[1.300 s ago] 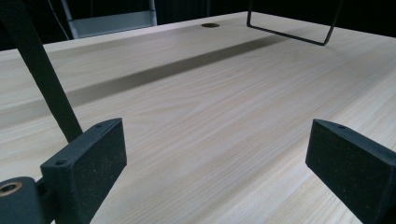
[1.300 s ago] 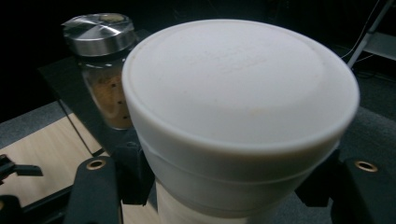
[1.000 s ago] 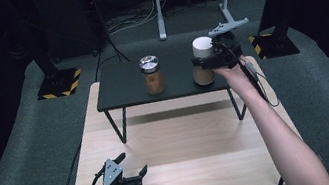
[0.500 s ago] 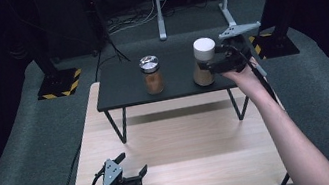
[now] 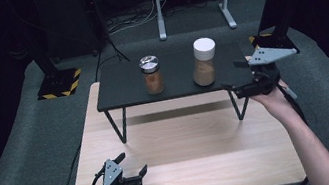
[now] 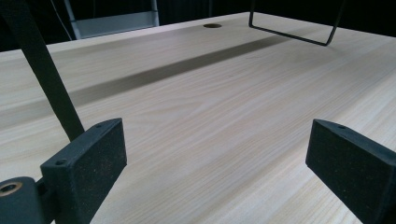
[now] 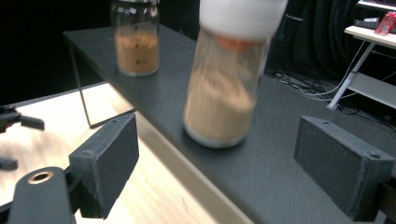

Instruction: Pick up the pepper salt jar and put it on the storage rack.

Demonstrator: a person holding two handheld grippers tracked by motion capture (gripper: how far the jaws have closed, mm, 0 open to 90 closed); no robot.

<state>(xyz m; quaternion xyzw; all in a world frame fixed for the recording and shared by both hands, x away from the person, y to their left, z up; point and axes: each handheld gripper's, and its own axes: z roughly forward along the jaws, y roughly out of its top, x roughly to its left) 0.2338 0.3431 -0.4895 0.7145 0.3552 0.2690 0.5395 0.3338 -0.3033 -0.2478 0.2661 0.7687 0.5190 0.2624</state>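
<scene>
Both forearms are bare, with no sleeves in sight. Each hand carries black tongs: the left tongs and right tongs have flat, block-like matte pads with small screw holes, a grey three-cornered plate on top, and a black cable trailing behind.

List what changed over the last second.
The right hand-held gripper let go of the white-capped jar of brown powder, its jaws having just opened, and drew back off the black raised shelf. Both jars and the left hand-held gripper stayed put.
</scene>
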